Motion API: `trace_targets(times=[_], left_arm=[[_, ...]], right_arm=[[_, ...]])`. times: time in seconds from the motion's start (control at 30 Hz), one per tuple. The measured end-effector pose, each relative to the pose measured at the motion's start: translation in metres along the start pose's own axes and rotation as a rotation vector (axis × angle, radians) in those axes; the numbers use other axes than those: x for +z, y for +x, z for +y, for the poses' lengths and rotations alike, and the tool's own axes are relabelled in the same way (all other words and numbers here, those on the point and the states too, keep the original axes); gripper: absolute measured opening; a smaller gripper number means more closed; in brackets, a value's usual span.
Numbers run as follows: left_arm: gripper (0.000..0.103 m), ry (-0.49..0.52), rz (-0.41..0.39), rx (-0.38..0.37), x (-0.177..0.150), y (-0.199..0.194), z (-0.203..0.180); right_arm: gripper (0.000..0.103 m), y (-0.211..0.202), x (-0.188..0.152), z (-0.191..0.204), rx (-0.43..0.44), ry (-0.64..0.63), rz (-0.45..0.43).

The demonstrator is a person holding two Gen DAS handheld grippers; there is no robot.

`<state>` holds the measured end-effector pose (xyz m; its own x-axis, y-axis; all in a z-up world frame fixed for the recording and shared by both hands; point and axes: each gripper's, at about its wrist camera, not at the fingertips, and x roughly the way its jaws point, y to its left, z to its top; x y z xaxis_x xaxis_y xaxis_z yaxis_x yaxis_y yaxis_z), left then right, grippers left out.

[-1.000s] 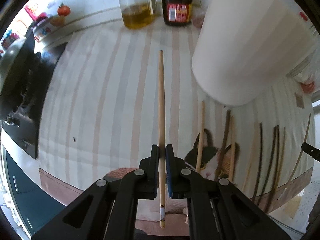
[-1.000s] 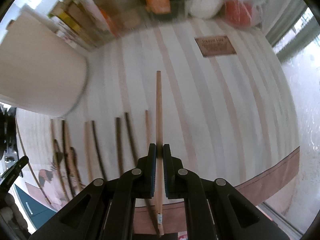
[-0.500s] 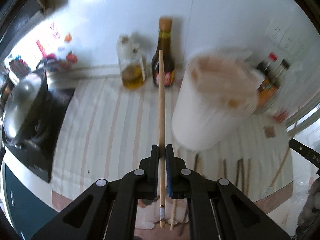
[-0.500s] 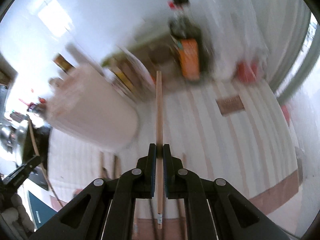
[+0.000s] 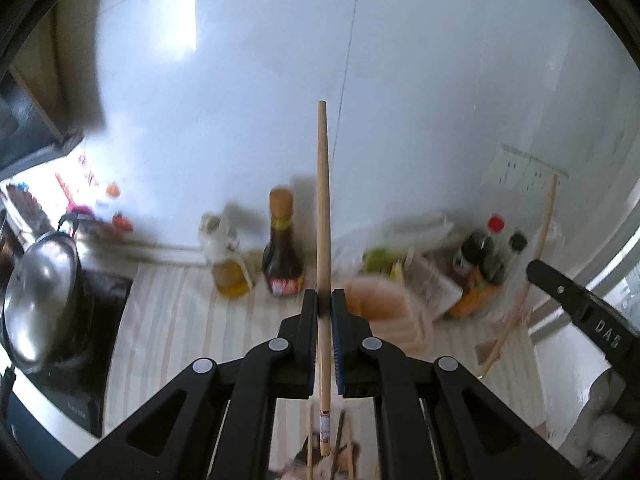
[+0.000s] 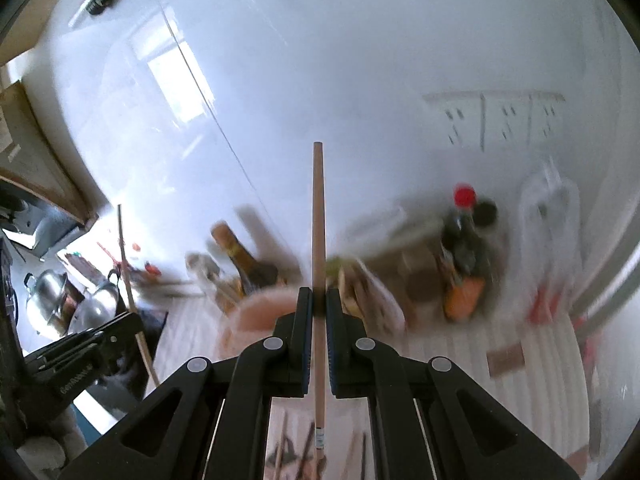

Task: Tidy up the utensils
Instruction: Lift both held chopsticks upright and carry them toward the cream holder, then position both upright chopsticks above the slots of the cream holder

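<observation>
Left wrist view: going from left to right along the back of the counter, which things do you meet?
Steel pot → oil jug → dark sauce bottle → light chopstick held in the left gripper → cluster of small bottles → right gripper with its chopstick.

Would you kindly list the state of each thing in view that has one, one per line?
left claw: shut on a light chopstick, held off the counter.
right claw: shut on another light chopstick, also lifted.
pink holder: upright, blurred; contents not clear.
dark sauce bottle: upright, capped.
oil jug: upright, partly filled.
loose chopsticks: lying on the striped mat.
</observation>
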<state>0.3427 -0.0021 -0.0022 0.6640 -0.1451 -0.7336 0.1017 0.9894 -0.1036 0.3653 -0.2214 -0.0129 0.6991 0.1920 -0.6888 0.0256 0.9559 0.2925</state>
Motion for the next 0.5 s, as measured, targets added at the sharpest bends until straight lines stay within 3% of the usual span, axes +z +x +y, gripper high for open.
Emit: trace_targets(times=[0.23, 0.5], left_arm=[[0.004, 0.007, -0.012, 0.001, 0.042, 0.037, -0.010], [0.004, -0.012, -0.002, 0.007, 0.054, 0.074, -0.012]], right_arm=[[0.006, 0.037, 0.040, 0.005, -0.003, 0.028, -0.041], [0.007, 0.076, 0.050, 0.000, -0.009, 0.065, -0.067]])
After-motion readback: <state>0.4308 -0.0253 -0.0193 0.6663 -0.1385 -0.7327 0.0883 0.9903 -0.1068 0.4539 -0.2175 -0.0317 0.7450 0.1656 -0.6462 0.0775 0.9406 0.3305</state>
